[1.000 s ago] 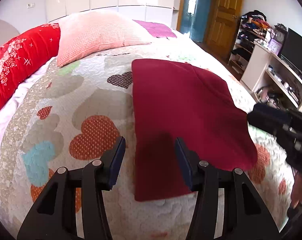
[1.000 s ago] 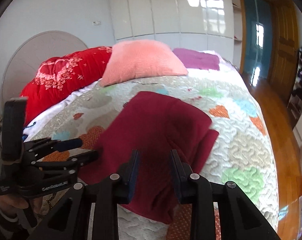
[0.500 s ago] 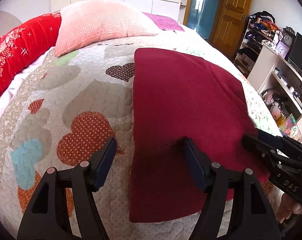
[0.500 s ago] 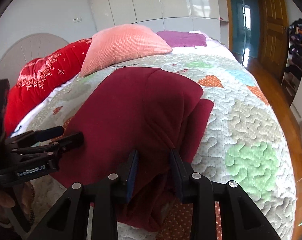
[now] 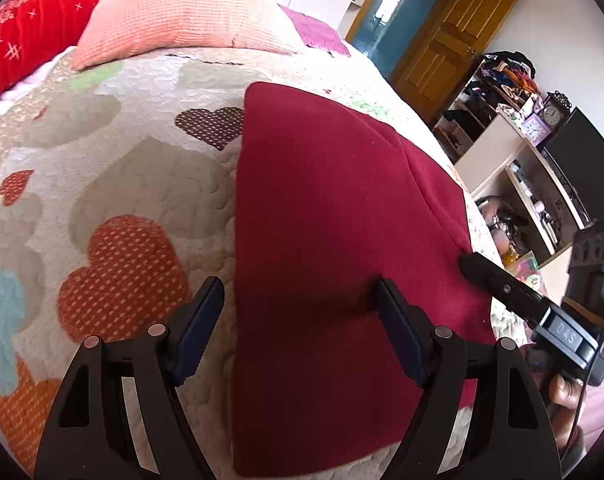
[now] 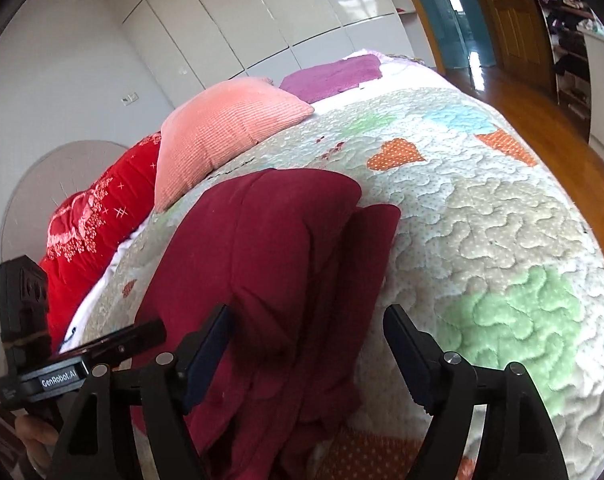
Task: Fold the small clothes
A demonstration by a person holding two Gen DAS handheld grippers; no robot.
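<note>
Maroon garment on quilt — both grippers' jaws opening, straddling its edges.

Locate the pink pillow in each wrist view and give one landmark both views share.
Left wrist: the pink pillow lies at the top, left of centre, beyond the maroon cloth.
Right wrist: the pillow sits left of centre in the upper half, again behind the cloth.
Shared landmark: the red cushion, just left of the pillow in both.
</note>
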